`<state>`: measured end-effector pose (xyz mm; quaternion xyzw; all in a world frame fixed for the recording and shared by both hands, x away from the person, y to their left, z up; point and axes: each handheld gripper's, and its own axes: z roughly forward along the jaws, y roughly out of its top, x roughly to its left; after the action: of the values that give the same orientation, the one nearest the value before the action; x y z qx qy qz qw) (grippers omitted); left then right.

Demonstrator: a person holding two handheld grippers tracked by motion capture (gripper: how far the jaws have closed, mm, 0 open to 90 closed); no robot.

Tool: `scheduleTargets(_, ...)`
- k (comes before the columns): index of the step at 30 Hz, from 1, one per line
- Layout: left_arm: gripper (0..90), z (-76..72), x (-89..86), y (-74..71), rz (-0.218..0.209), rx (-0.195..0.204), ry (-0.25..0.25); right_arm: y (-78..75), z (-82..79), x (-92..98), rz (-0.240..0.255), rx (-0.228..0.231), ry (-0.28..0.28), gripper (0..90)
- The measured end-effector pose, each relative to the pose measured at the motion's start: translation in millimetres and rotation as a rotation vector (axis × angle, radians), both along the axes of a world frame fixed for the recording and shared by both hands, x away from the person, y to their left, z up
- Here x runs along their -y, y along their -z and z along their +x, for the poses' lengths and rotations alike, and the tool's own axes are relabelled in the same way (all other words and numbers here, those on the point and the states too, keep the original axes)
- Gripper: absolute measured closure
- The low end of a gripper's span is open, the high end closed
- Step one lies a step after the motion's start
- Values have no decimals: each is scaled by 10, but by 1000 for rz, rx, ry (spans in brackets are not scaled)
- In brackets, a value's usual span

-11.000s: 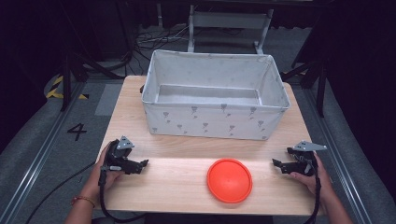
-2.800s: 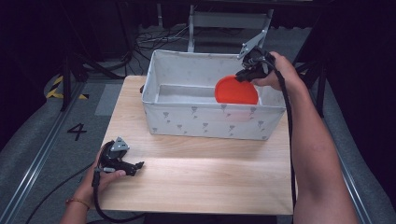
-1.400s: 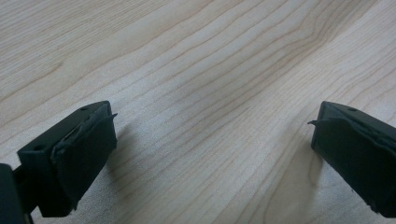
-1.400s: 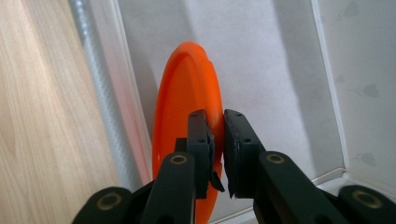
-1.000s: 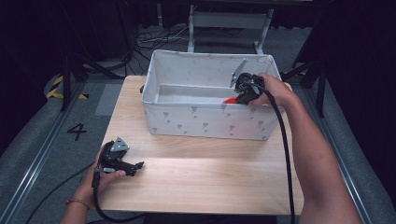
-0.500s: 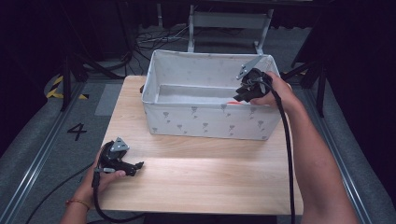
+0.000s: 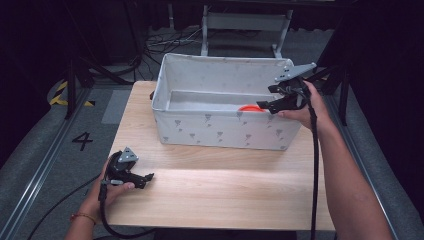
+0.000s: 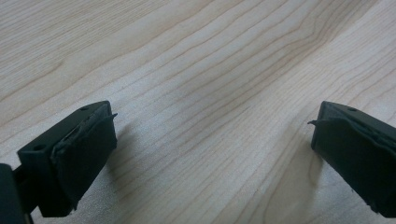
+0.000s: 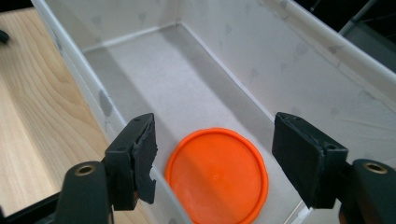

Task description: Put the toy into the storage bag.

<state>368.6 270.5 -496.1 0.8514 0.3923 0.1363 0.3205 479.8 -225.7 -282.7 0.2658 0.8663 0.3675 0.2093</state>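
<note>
The round orange disc (image 9: 216, 176) lies flat in the fabric bin (image 9: 243, 56), seen whole in the right gripper view (a sliver from above); the right gripper (image 9: 215, 158), jaws just opened, hovers empty.

1. My high view is lit unevenly: the wooden table (image 7: 220, 190) is bright, everything around it at the frame's edges drops to near black.
2. There's a pale washed-out band of glare across the table's lower middle.
3. The white bin (image 7: 220, 130) throws a soft shadow on its own floor along the near wall, so light comes from above.
4. The high view is soft and a bit grainy.
5. In the left gripper view, wood grain is sharp mid-frame; the near jaws blur, with faint shadows beside them.
6. The right gripper view is bright and even, and the orange disc (image 9: 217, 175) is crisp with no glare.
</note>
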Motion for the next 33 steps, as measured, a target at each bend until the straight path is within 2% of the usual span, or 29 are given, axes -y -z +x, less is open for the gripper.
scheduleTargets(2,4,0,0,0,0,0,0,-33,-63,54,19,13,8,308)
scheduleTargets(6,4,0,0,0,0,0,0,-56,-145,111,23,28,31,291)
scheduleTargets(10,4,0,0,0,0,0,0,-64,-265,150,14,54,54,264)
scheduleTargets(14,4,0,0,0,0,0,0,-62,-364,190,16,66,51,255)
scheduleTargets(17,4,0,0,0,0,0,0,-56,-444,193,-12,93,74,240)
scheduleTargets(23,4,-1,0,0,0,0,-1,-58,-607,231,-20,108,75,242)
scheduleTargets(25,4,0,0,0,0,0,0,-61,-696,262,-18,134,77,245)
scheduleTargets(30,4,0,0,0,0,0,0,-46,-830,321,-23,162,72,244)
scheduleTargets(33,4,-1,0,0,0,0,-1,-26,-942,387,-3,181,49,229)
